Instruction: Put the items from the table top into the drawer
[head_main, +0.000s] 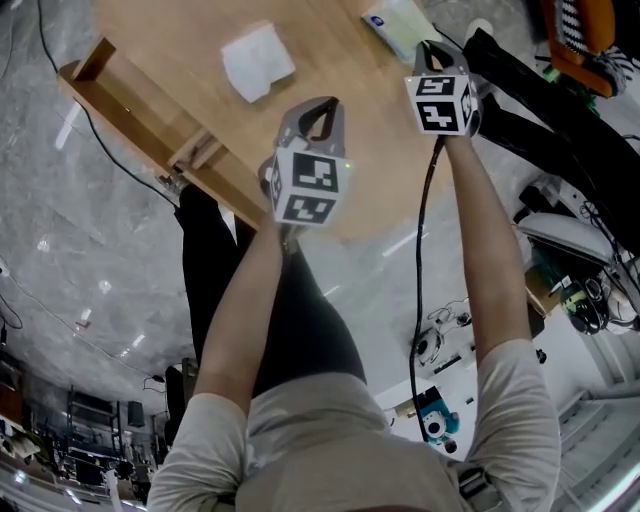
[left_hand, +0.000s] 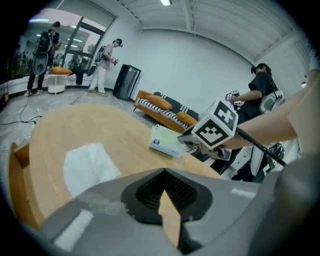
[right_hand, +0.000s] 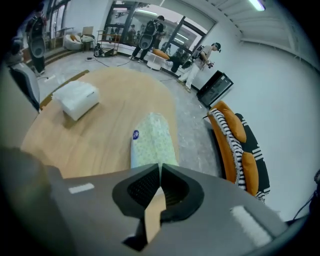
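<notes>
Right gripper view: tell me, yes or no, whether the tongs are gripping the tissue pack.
No, the right tongs are shut on nothing, and the tissue pack lies on the table beyond their tips.

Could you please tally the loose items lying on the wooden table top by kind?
White wrapped bundle: 1
Pale green tissue packet: 1
Total: 2
</notes>
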